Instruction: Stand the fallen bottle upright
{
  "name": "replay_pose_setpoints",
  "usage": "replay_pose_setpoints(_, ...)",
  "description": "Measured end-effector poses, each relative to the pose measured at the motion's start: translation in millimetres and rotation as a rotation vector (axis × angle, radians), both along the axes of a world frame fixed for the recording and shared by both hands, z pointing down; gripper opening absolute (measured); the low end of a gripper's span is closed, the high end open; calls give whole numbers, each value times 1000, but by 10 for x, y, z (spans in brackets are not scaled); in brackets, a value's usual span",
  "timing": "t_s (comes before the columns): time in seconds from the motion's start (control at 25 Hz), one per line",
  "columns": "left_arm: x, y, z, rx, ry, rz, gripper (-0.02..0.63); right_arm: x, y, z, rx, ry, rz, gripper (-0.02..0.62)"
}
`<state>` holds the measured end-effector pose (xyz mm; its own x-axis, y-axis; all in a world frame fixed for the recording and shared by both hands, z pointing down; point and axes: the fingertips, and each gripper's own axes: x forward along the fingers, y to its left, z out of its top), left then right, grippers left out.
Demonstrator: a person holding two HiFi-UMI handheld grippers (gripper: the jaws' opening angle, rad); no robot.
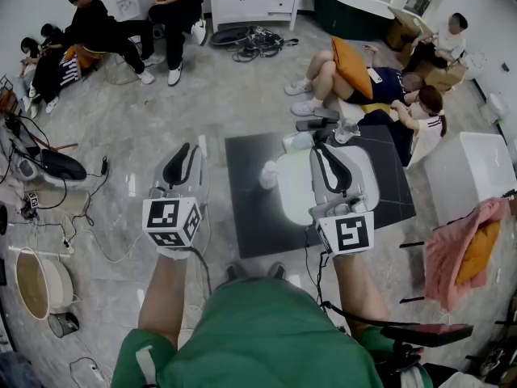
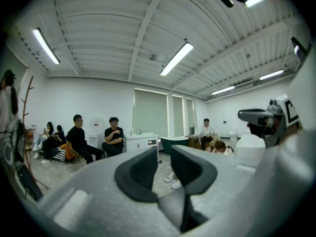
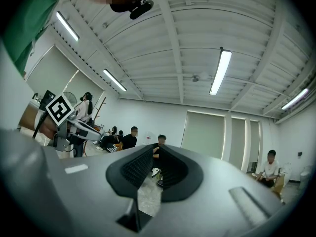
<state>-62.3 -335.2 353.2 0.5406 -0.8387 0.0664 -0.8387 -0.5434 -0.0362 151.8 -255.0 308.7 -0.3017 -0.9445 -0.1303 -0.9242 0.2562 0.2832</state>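
Note:
A pale white bottle (image 1: 291, 191) lies on its side on a dark square surface (image 1: 250, 221) on the floor, its cap end (image 1: 268, 175) pointing left. Both grippers are held high above it, jaws pointing away from me. My left gripper (image 1: 189, 147) hangs left of the dark surface; in the left gripper view (image 2: 162, 154) its pads stand a narrow gap apart with nothing between them. My right gripper (image 1: 321, 149) is over the bottle and hides its right part; in the right gripper view (image 3: 155, 151) its tips meet on nothing. Neither gripper view shows the bottle.
People sit on the floor and on chairs at the back left (image 1: 97, 31) and back right (image 1: 380, 83). A white box (image 1: 472, 172) and a rack with pink cloth (image 1: 460, 245) stand at right. Cables (image 1: 48, 164) and a round tub (image 1: 36, 281) lie at left.

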Motion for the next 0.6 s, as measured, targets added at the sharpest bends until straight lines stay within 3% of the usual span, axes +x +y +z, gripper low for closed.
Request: replay_pose_setpoints(0.6, 8, 5, -28, 0, -2, 6, 78, 11, 9, -33, 2, -21, -6, 37)
